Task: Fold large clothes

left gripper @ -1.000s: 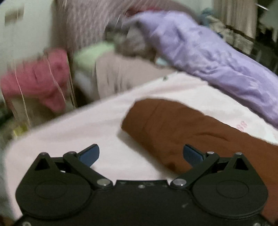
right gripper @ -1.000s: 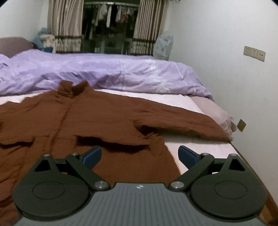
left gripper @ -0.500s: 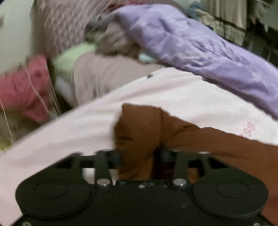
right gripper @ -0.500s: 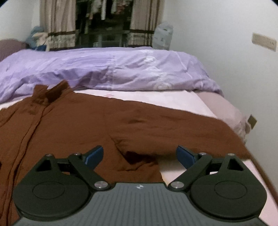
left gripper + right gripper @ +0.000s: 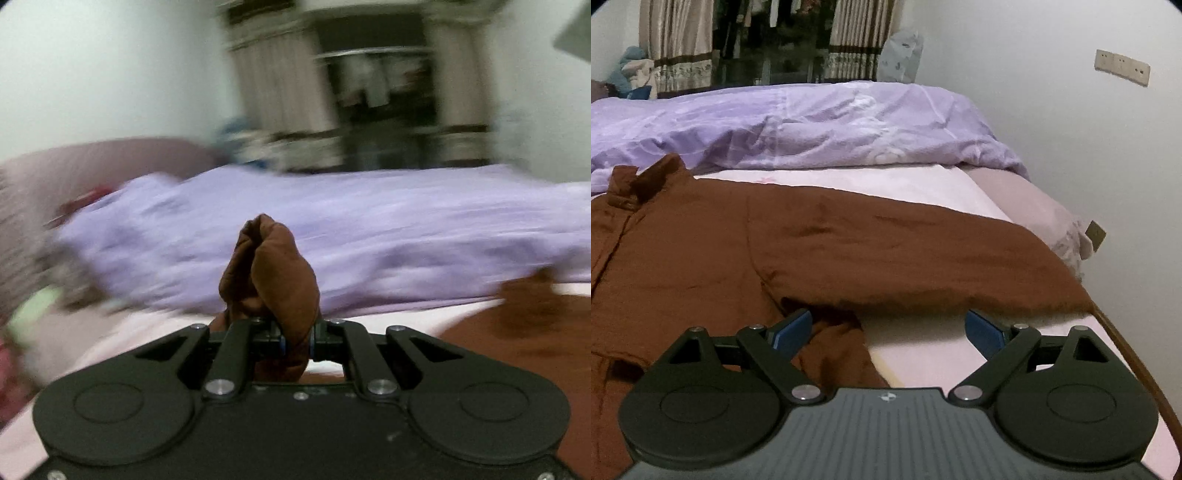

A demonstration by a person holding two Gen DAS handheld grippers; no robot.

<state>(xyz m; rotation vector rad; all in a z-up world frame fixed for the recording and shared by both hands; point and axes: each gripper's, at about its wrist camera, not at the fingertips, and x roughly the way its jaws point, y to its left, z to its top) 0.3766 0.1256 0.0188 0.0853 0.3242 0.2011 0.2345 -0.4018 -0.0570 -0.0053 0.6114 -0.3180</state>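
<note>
Rumpled lilac duvet [image 5: 812, 129] across the far side of the bed, pale pink sheet [image 5: 923, 343] on the near right, striped curtains [image 5: 679, 44] at the far wall, blue soft toy [image 5: 628, 70] far left, wall sockets [image 5: 1121, 66] far right.

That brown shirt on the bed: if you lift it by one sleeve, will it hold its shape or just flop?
Probably flop: the sleeve end pinched in the left gripper bunches into soft folds. The brown shirt lies creased and limp on the pink sheet, so it likely drapes. It looks light, not slippery.
</note>
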